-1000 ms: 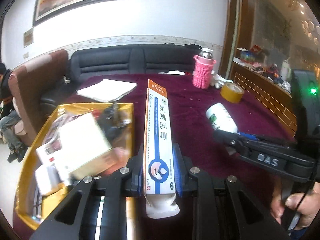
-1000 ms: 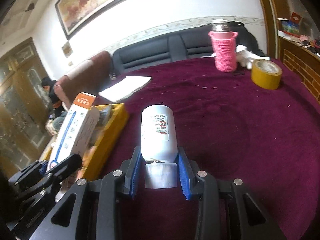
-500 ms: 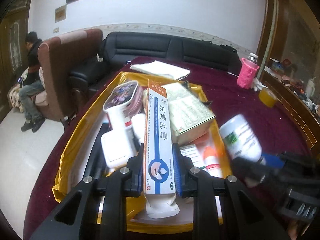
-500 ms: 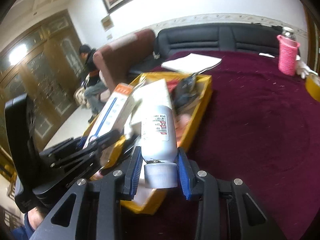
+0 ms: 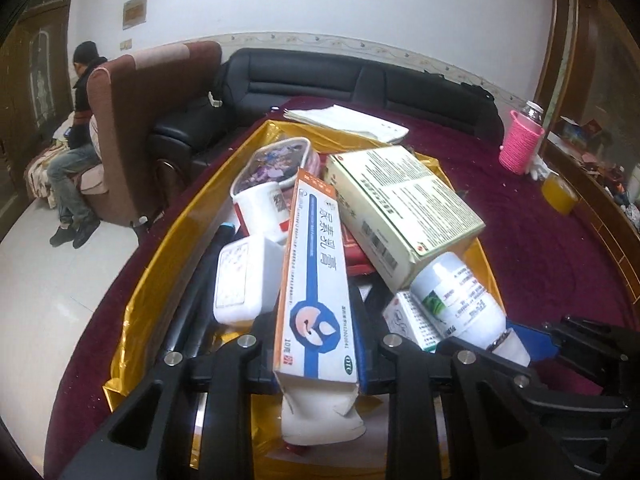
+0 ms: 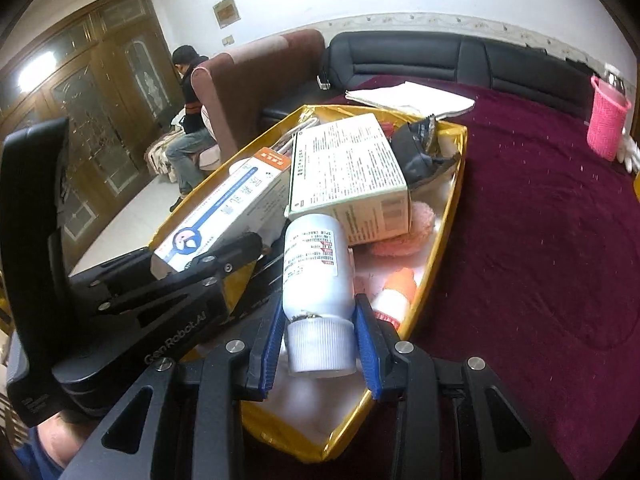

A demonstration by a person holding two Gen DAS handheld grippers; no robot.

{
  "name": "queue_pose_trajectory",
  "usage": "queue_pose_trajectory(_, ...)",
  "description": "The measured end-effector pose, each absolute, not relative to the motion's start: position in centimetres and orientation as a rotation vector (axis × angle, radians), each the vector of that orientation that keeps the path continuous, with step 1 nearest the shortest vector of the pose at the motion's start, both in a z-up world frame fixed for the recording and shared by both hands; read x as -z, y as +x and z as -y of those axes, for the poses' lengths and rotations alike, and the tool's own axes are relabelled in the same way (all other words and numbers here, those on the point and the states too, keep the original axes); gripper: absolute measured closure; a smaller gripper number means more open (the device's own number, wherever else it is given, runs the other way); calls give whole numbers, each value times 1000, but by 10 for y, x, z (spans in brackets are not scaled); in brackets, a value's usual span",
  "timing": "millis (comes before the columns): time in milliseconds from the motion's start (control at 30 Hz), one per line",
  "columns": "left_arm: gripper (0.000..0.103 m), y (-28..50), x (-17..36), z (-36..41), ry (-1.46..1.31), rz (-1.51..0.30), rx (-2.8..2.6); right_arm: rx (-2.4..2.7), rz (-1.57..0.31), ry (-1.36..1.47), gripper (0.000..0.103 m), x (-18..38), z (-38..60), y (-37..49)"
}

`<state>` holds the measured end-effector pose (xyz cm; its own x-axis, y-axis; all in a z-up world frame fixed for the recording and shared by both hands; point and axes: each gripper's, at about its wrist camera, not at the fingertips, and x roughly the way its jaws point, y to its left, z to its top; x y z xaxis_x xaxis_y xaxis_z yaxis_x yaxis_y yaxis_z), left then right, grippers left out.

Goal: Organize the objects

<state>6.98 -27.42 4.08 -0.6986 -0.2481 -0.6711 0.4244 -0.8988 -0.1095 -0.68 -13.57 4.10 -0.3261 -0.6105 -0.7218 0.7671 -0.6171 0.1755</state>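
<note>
The left tongs (image 5: 316, 344) are clenched on a long ointment carton (image 5: 316, 280), gripping it near its torn lower end, with the blue pads pressed against both long sides; the carton points away from the camera over the gold tray (image 5: 168, 248). The right tongs (image 6: 318, 344) are closed narrowly on a white plastic bottle (image 6: 316, 268), the pads clamping the shoulder just above its ribbed cap, the body lying forward over the near end of the same tray. In the left wrist view the bottle's far end lies against a large green-edged medicine box (image 5: 400, 208) that sits tilted atop the tray's contents. Beside the carton in the tray are a white rectangular case (image 5: 240, 280), a lidded container with a printed top (image 5: 276, 164) and a small white box (image 5: 408, 320). The right wrist view also shows a pink puff (image 6: 404, 232) and a small orange-capped bottle (image 6: 396, 292) in the tray. The tray rests on the maroon tabletop (image 6: 540, 240), with a stack of papers (image 5: 348, 120) just beyond it and a pink-sleeved flask (image 5: 520, 144) well apart.
</note>
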Motion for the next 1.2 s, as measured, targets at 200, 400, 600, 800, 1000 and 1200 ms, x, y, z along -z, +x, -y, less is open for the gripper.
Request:
queue_pose_trajectory(200, 78, 71, -43, 272, 916, -310, 2551, 2054, -284, 948, 65, -42, 142, -9)
queue_pose_trajectory(400, 75, 74, -46, 270, 888, -290, 2545, 2078, -324, 915, 64, -42, 143, -7)
queue_pose_trajectory(600, 65, 78, -53, 268, 831, -272, 2549, 2077, -351, 890, 63, -44, 138, -3)
queue_pose_trajectory(800, 45, 87, -64, 264, 721, -225, 2533, 2118, -369, 766, 28, -56, 120, 15)
queue_pose_trajectory(1000, 26, 96, -73, 257, 623, -151, 2517, 2210, -381, 624, 3, -70, 96, 38)
queue_pose_trajectory(1200, 18, 97, -76, 248, 608, -103, 2508, 2255, -317, 638, 0, -73, 76, 38)
